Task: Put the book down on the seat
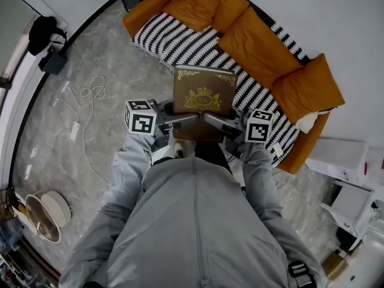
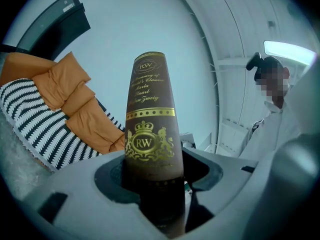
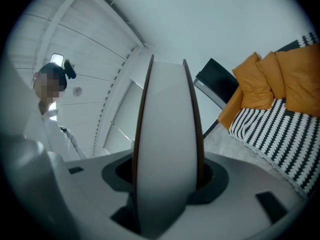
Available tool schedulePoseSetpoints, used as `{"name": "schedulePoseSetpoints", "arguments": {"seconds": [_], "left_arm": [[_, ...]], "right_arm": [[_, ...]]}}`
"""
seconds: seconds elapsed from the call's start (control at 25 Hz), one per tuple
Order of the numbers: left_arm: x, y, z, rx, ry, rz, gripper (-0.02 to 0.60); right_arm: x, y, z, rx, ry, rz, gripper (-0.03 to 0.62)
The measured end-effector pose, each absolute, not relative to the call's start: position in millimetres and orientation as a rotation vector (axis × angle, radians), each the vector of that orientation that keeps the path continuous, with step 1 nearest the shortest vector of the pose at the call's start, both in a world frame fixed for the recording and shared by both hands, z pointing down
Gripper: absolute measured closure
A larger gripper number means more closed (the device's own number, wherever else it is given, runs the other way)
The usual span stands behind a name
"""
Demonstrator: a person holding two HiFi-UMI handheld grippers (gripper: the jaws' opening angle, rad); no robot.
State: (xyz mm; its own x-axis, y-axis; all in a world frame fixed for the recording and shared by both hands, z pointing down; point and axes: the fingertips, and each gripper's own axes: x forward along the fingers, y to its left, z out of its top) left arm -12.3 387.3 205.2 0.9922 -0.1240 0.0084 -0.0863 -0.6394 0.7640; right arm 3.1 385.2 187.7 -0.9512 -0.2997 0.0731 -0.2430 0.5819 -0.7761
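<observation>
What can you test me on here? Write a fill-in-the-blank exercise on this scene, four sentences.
The book has a brown cover with a crest printed in ____.
The left hand-held gripper is shut on the book's ____, marked RW.
The right hand-held gripper is shut on its white ____ edge.
The cushions along the striped seat are ____.
Missing words: gold; spine; page; orange.

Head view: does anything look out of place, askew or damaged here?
Only a loose white cable sprawled in loops on the grey marbled floor, beside the black-and-white striped sofa. The brown gold-embossed book looks level and intact, clamped between the left gripper and the right gripper.
</observation>
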Motion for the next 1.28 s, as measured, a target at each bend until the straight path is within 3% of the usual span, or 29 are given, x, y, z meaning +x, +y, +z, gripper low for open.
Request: {"name": "schedulePoseSetpoints", "arguments": {"seconds": [0.56, 1.28], "left_arm": [[22.2, 197.8, 227.2, 2.192, -0.272, -0.069, 0.325], [12.5, 123.8, 238.8, 2.085, -0.363, -0.168, 0.347]], "right_arm": [[38.2, 192.9, 208.2, -0.286, 2.749, -1.425, 0.353], [49.5, 112.5, 236.8, -0.344, 2.683, -1.524, 0.318]]}}
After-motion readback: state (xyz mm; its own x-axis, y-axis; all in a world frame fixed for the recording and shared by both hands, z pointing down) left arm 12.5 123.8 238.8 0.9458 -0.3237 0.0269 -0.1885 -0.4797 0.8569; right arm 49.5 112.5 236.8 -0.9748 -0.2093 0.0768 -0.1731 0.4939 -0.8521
